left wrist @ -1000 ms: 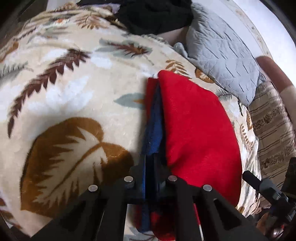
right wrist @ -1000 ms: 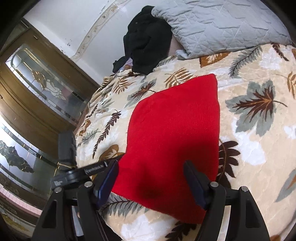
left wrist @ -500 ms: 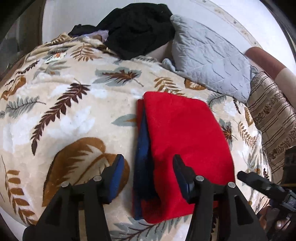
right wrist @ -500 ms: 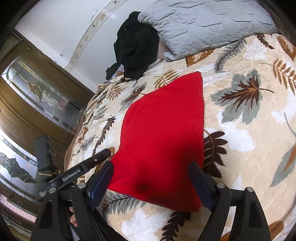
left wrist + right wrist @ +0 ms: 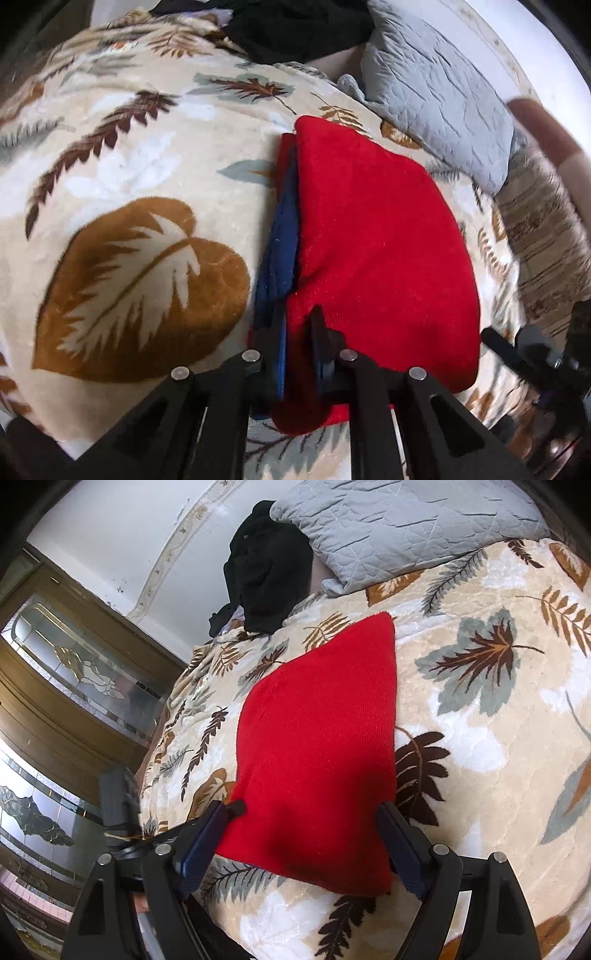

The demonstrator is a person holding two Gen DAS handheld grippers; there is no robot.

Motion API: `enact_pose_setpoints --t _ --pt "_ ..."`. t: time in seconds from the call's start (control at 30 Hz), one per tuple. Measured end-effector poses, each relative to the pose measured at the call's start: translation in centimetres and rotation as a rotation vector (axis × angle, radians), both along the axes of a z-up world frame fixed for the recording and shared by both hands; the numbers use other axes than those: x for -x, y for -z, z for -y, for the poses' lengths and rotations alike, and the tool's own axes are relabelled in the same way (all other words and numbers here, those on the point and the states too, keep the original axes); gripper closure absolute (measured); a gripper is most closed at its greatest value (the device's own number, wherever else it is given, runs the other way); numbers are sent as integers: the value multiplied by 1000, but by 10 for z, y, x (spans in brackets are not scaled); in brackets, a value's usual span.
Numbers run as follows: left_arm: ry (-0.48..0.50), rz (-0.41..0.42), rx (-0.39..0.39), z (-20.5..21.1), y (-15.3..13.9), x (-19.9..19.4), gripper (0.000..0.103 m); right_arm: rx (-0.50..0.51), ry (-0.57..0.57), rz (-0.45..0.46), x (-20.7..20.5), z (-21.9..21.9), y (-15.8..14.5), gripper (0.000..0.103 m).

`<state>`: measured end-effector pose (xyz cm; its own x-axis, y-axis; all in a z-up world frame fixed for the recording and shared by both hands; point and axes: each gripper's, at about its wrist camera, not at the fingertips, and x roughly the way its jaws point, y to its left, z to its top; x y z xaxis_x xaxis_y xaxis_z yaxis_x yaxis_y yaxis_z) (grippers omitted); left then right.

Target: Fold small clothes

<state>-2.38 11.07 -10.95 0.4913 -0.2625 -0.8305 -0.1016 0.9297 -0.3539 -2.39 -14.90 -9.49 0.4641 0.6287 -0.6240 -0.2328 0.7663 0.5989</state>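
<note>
- Red garment [image 5: 376, 240] lies folded on the leaf-print blanket [image 5: 122, 192], centre frame
- Left gripper [image 5: 297, 343] pinches its near edge, lower centre
- Right gripper [image 5: 301, 838] fingers spread wide, straddling the garment's near end

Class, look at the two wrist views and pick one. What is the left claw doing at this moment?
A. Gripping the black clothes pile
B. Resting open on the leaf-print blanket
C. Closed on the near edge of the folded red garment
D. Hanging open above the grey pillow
C: in the left wrist view the left claw has its jaws pinched together on the near edge of the folded red garment, red cloth bunched between them.
</note>
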Motion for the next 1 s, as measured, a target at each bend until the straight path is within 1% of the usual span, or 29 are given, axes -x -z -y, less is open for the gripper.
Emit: enact_pose_setpoints --t 0.03,0.1,0.13,0.2,0.23,0.27,0.3,0.33,0.4,0.47,0.9,1.0 --pt "6 1 -12 2 -2 0 87 0 3 -3 -1 1 1 17" --pt "-4 4 -14 2 -7 1 84 -15 19 -10 -2 5 2 17" --pt "-7 4 -26 3 -11 1 80 -25 24 -12 -3 7 2 17" --pt "-2 19 -68 7 -20 2 68 -37 30 -19 -4 10 4 17" --pt "0 41 -90 9 -26 4 59 -35 32 -20 -4 11 5 17" --pt "1 62 -109 10 -29 6 54 -35 34 -21 -4 12 5 17" --pt "3 85 -136 12 -34 7 45 -35 37 -22 -5 14 6 17" --pt "5 103 -163 14 -38 8 42 -36 42 -23 -5 14 6 17" --pt "12 117 -196 16 -42 7 41 -44 50 -26 -5 15 6 17" --pt "15 114 -209 16 -43 7 41 -45 54 -25 -4 15 6 16" --pt "6 86 -213 15 -36 3 41 -40 59 -37 -3 13 10 16" --pt "12 85 -198 13 -36 1 41 -46 65 -44 -4 15 13 16"
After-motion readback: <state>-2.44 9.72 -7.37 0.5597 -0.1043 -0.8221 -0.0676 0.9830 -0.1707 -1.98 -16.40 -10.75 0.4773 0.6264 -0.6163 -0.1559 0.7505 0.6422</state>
